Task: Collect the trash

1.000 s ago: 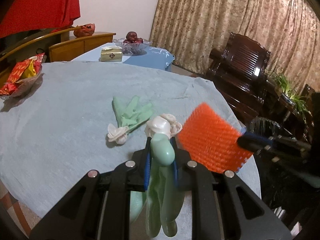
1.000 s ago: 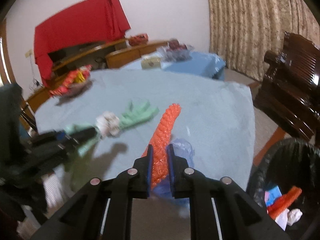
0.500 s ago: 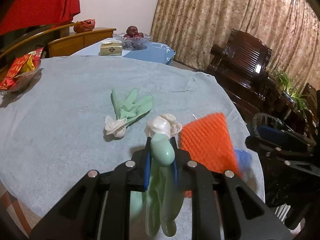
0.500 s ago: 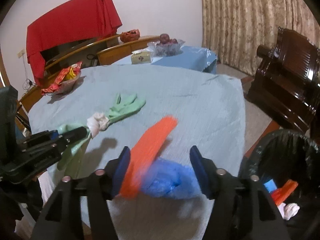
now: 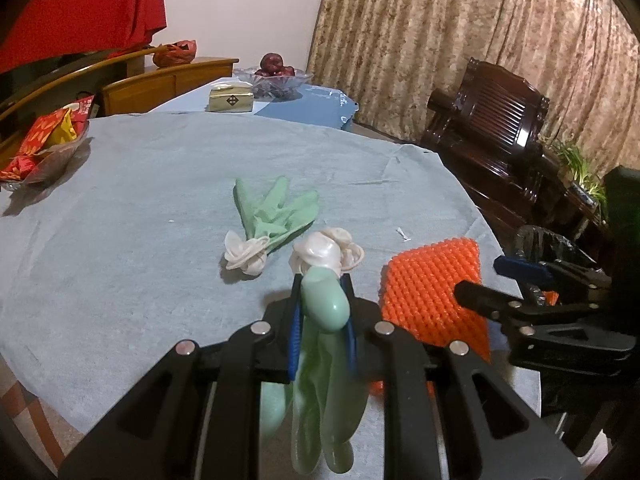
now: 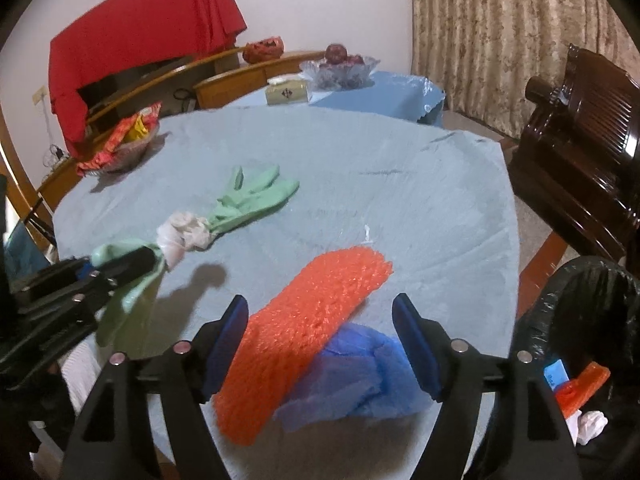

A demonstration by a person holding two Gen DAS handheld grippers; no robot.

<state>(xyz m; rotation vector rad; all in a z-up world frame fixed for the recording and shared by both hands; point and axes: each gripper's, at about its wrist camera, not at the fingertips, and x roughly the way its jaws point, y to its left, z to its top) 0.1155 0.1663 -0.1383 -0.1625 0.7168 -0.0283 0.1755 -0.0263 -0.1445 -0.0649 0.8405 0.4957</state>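
Right gripper [image 6: 320, 344]: my jaws are opening, already wide, and nothing is pressed by the pads. The orange foam net [image 6: 304, 332] has dropped out of the pinch it sat in a second ago and now lies flat near the table edge, partly over a blue plastic bag [image 6: 360, 376], between the spread fingers but untouched. Earlier it stood on edge, clamped; half a second ago it was mid-fall and blurred.

Judgement: this is a release on the table [image 6: 360, 168], not into the black-lined bin [image 6: 592, 320] at my right (which already holds some scraps). So the net is not yet collected; probably a regrip, perhaps to take net and bag together.

Left gripper [image 5: 322, 312]: narrow, clamped on a green rubber glove [image 5: 324, 344] that hangs below the fingers; unchanged from the earlier frames. A second green glove [image 5: 276, 212] with a white cuff lies mid-table, still to be picked up.
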